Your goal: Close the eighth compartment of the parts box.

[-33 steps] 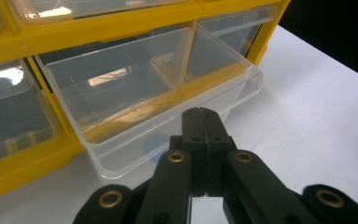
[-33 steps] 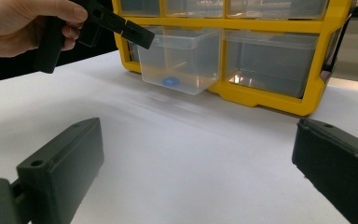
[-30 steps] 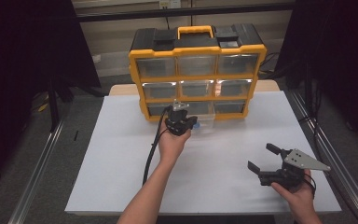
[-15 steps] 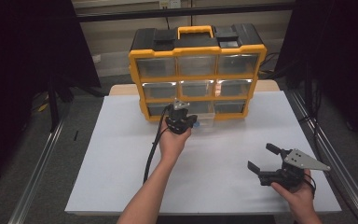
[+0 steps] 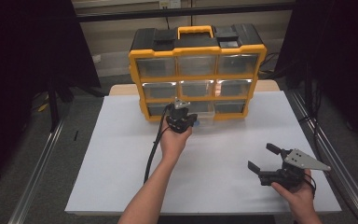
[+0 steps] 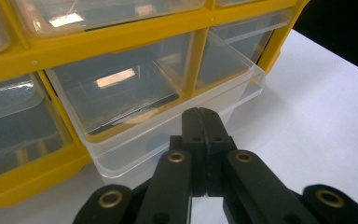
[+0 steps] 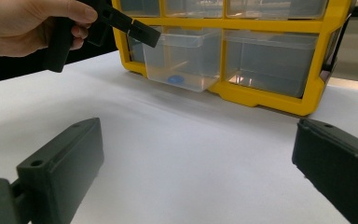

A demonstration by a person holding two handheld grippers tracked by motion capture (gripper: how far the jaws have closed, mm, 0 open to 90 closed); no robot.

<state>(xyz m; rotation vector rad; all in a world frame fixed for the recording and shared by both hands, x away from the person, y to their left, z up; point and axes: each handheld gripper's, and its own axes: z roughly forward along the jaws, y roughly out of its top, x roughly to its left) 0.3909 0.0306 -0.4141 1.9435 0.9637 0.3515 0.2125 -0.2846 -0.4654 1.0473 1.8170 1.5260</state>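
Pinching the front lip of the clear plastic drawer (image 6: 168, 135), the left tool (image 6: 204, 122) has its jaws pressed together on that thin wall. Partly pulled out of the yellow organizer (image 5: 196, 74), the drawer sits bottom middle, at twelve o'clock from the hand. It looks light, stiff and slippery, so the rim seems the best hold. At four o'clock the right tool (image 5: 266, 156) rests spread on the white surface (image 5: 121, 177).

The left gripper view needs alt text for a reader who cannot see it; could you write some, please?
The left gripper, jaws closed, grips the front rim of a clear drawer pulled partway out of a yellow organiser. White table covering lies to the right.
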